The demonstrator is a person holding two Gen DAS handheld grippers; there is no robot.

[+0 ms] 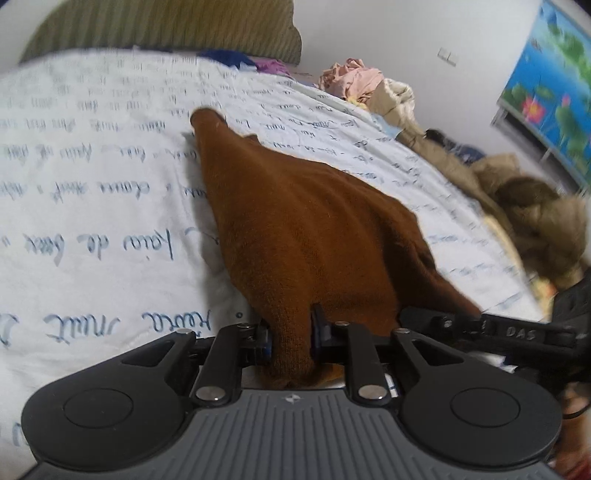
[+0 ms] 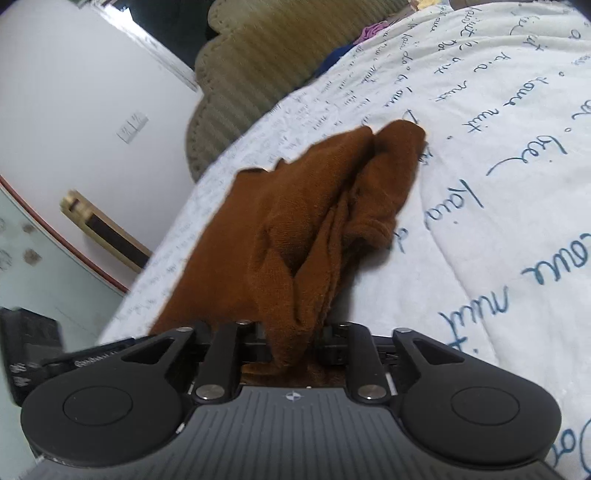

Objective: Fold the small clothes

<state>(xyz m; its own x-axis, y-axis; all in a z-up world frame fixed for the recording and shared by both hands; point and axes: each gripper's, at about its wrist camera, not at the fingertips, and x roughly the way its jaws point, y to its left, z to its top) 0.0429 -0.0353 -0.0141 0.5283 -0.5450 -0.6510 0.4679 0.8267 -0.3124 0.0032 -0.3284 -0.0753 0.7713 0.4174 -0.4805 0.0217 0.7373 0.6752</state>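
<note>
A small brown knit garment (image 1: pixel 295 221) lies stretched over a white bedsheet (image 1: pixel 92 166) printed with blue handwriting. My left gripper (image 1: pixel 291 343) is shut on one near edge of the garment, and the cloth bunches between its jaws. In the right wrist view the same brown garment (image 2: pixel 295 221) shows folds and creases, its far end resting on the sheet (image 2: pixel 498 166). My right gripper (image 2: pixel 295 343) is shut on another near edge of it. The right gripper's black body (image 1: pixel 517 334) shows at the right of the left wrist view.
A pile of clothes (image 1: pixel 369 85) and a brown fur-trimmed coat (image 1: pixel 535 210) lie along the bed's far right side. An olive ribbed headboard (image 1: pixel 166 29) stands behind the bed, also in the right wrist view (image 2: pixel 258 74). A blue flowered cabinet (image 1: pixel 546 85) stands at right.
</note>
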